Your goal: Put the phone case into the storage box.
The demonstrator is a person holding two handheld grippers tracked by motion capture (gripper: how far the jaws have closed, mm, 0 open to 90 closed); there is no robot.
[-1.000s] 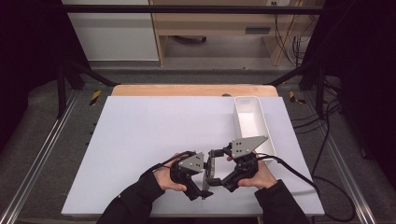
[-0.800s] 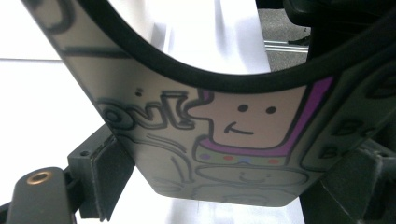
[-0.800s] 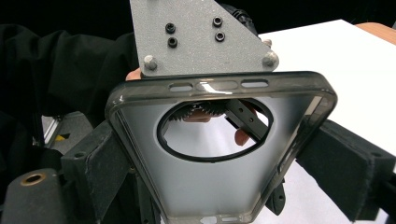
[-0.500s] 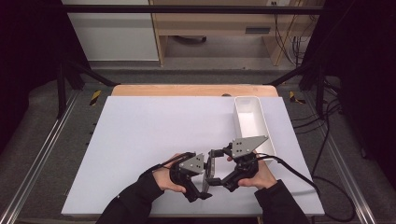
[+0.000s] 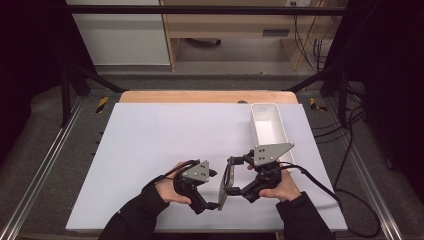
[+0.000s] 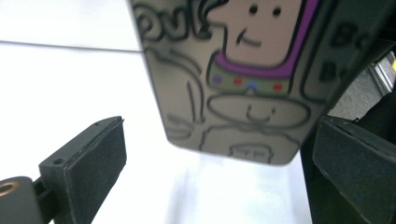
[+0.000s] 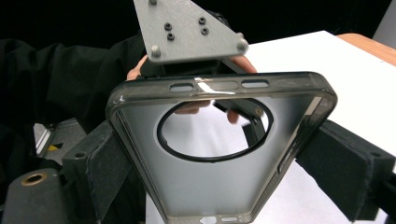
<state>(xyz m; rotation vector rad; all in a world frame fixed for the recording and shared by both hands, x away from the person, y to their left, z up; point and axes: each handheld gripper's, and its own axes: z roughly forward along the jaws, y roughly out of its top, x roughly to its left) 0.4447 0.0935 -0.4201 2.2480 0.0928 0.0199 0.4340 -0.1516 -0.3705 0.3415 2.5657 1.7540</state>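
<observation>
A translucent grey phone case (image 5: 223,186) is held upright over the front of the white mat, edge-on in the high view. My right gripper (image 5: 234,176) is shut on it. In the right gripper view both pads (image 7: 105,163) press the long sides of the case (image 7: 219,186), whose inner face and round camera cut-out face the camera. My left gripper (image 5: 212,192) stands open just left of the case. In the left gripper view the case's cartoon-printed back (image 6: 238,79) hangs between the spread jaws of the left gripper (image 6: 219,135), with a clear gap at the left pad (image 6: 93,158).
A long white tray (image 5: 256,125) lies at the right back of the white mat (image 5: 160,135) and looks empty. The right gripper's black cable (image 5: 325,187) trails off to the right. Metal frame rails run along both sides of the table.
</observation>
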